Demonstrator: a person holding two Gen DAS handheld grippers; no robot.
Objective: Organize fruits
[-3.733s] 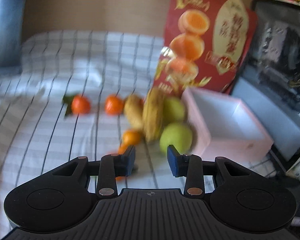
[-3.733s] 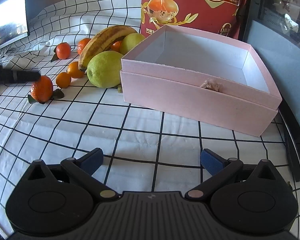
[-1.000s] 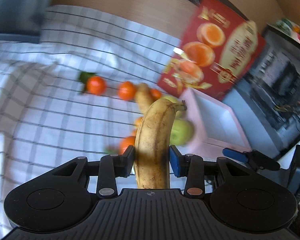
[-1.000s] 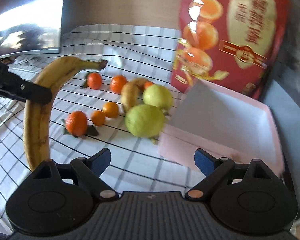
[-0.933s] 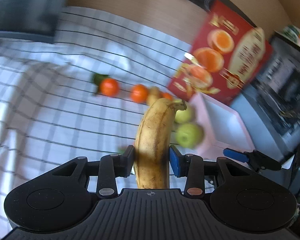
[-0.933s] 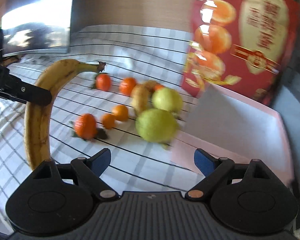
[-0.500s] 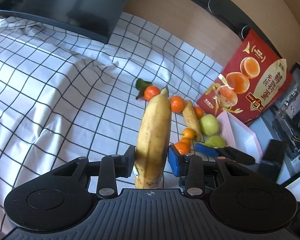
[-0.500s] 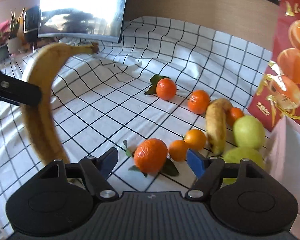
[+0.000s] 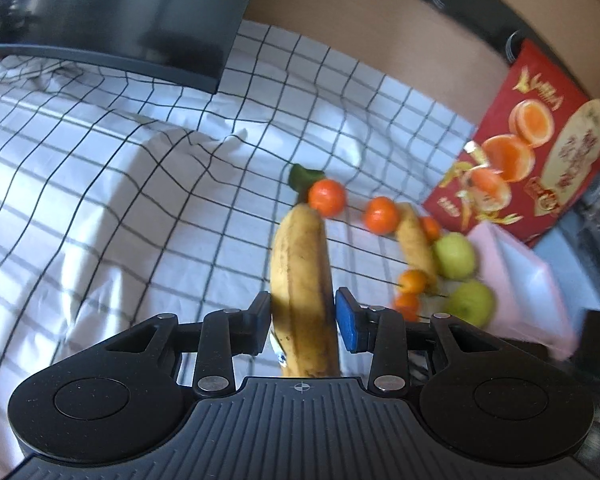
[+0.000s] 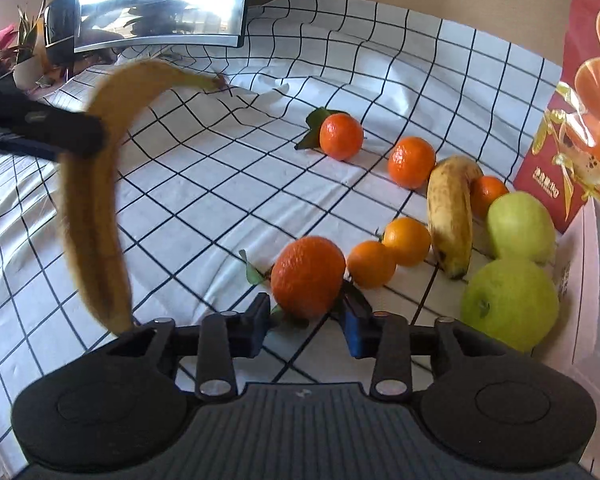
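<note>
A white cloth with a black grid [image 10: 228, 184] covers the bench, rumpled into folds toward the back. A dark monitor [image 9: 112, 12] stands at its far edge. At the right a red carton [image 9: 528, 148] printed with halved oranges leans upright; it carries gold and white Chinese characters, too blurred to read. In front of it lies a shallow pink box [image 9: 524, 276], open at the top.

The left hand-held gripper [image 9: 302, 320] is clamped on a large banana [image 9: 302, 272], its pads pressing both sides near the lower end, the fruit held off the cloth with its tip pointing away; a small sticker near its base cannot be read. A second, spotted banana [image 10: 450, 210] lies on the cloth among the fruit. Two green apples [image 10: 510, 304] sit just beside the pink box, one behind the other.

The right hand-held gripper [image 10: 305, 324] has just been closing, and its blue pads now press on a leafy tangerine [image 10: 307, 276] resting on the cloth. Two smaller oranges [image 10: 388, 256] touch each other just right of it. Farther back are another leafy tangerine [image 10: 341, 136], an orange [image 10: 411, 161] and a small one tucked behind the spotted banana.
</note>
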